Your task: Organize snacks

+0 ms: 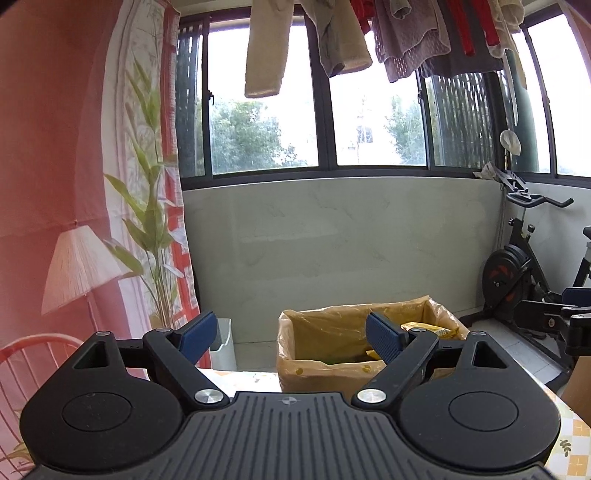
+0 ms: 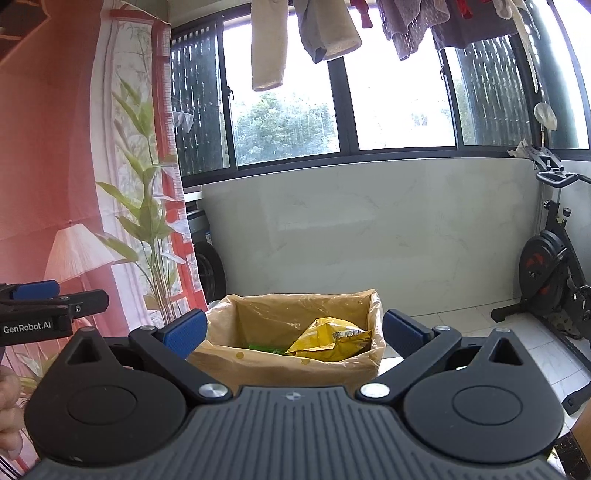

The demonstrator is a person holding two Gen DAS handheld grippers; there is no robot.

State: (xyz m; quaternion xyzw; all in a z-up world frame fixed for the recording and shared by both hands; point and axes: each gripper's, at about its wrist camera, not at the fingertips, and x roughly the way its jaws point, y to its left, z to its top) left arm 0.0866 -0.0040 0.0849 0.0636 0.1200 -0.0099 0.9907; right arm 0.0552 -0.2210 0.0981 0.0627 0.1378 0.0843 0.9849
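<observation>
Laundry (image 2: 325, 33) hangs above the dark-framed windows at the far side, over a pale marble-look wall panel. At far right stands a black exercise bike (image 2: 554, 273); at left a red printed curtain (image 1: 55, 147) shows a lamp and bamboo leaves, with a small white bin (image 1: 225, 343) at its foot.

Nothing stands between the grippers and the cardboard box (image 2: 291, 365), which sits just beyond them on the edge of a yellow-patterned tablecloth (image 1: 576, 435). The box is rectangular, lined with crinkled translucent yellowish plastic, its open top up and its long axis running left to right.

Inside it, toward the right, lies a glossy, crumpled yellow snack bag (image 2: 328, 339), tilted, its crimped end pointing right. Beside it on the left a green packet (image 2: 266, 348) shows only a sliver.

The left gripper (image 1: 295, 338) has its ribbed blue pads spread wide with nothing between them. The right gripper (image 2: 293, 330) is likewise released and empty, its fingers framing the box. The left gripper's side also shows at the left edge of the right wrist view.
</observation>
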